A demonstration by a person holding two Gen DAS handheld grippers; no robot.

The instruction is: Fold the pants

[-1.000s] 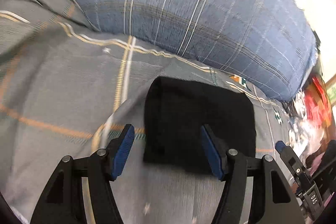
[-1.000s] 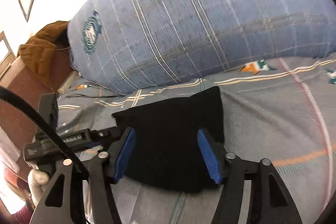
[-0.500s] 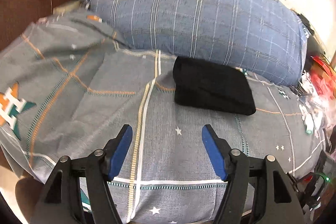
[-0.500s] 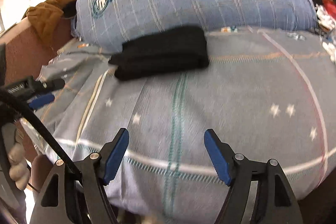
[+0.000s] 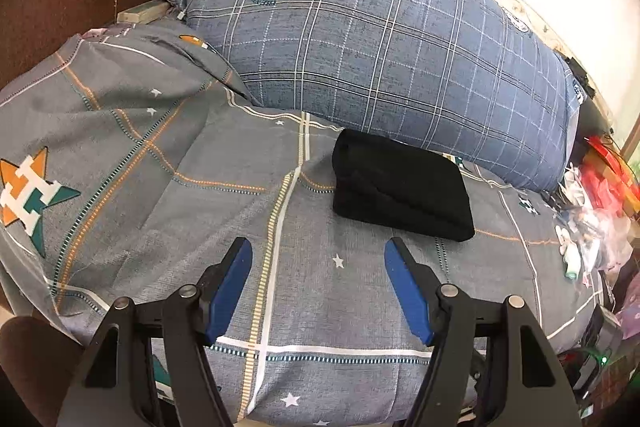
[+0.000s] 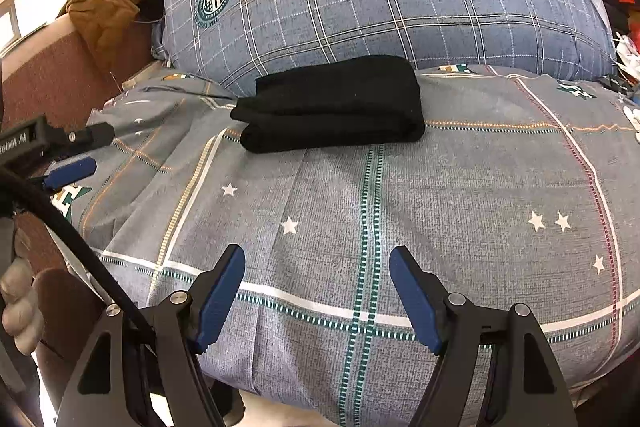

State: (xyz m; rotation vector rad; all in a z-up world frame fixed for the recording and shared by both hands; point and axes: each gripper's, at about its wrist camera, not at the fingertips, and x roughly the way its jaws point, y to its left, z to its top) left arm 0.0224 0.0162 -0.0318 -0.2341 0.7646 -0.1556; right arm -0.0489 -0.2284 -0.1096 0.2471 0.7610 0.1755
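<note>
The black pants [image 5: 400, 187] lie folded into a compact rectangle on the grey patterned bedsheet [image 5: 180, 187], just in front of a blue plaid pillow. They also show in the right wrist view [image 6: 332, 103]. My left gripper [image 5: 318, 255] is open and empty, held back over the sheet, well short of the pants. My right gripper [image 6: 316, 259] is open and empty, near the bed's front edge. The left gripper's blue fingertip [image 6: 70, 173] shows at the left of the right wrist view.
A large blue plaid pillow [image 5: 380, 39] lies behind the pants. A brown jacket [image 6: 112, 15] hangs on the brown headboard at the left. Cluttered bags and small items [image 5: 592, 211] sit past the bed's right side. The bed's front edge is close below both grippers.
Both grippers have pulled back from the folded pants toward the bed's front edge. They were right at the pants a second ago. The pants stay folded in place.
</note>
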